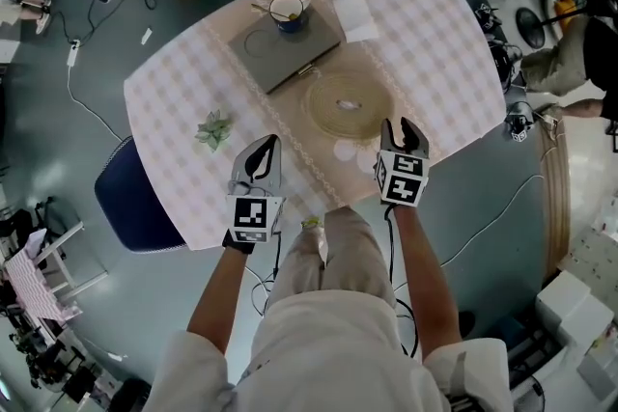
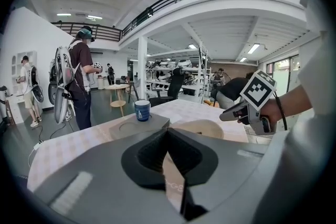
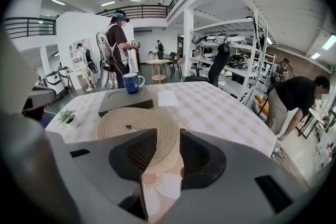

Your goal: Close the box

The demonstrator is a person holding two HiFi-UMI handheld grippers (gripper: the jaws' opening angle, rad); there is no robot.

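Note:
The grey flat box [image 1: 285,48] lies at the far middle of the checked table [image 1: 435,63] with its lid down, and a blue-and-white cup [image 1: 288,13] stands on top of it. My left gripper [image 1: 263,150] hovers over the near table edge, well short of the box, with its jaws meeting at the tips and nothing in them. In the left gripper view the box [image 2: 139,126] and cup [image 2: 142,110] show beyond the gripper [image 2: 168,132]. My right gripper [image 1: 404,130] is open and empty beside a round woven mat [image 1: 346,106]. The right gripper view [image 3: 164,134] looks across that mat [image 3: 139,123] to the box [image 3: 123,99].
A white napkin [image 1: 355,17] lies right of the box. A small potted plant [image 1: 214,128] stands at the table's near left. A dark blue chair [image 1: 135,203] sits by the table's left corner. People stand beyond the far side [image 3: 119,44] and at the right [image 3: 294,97].

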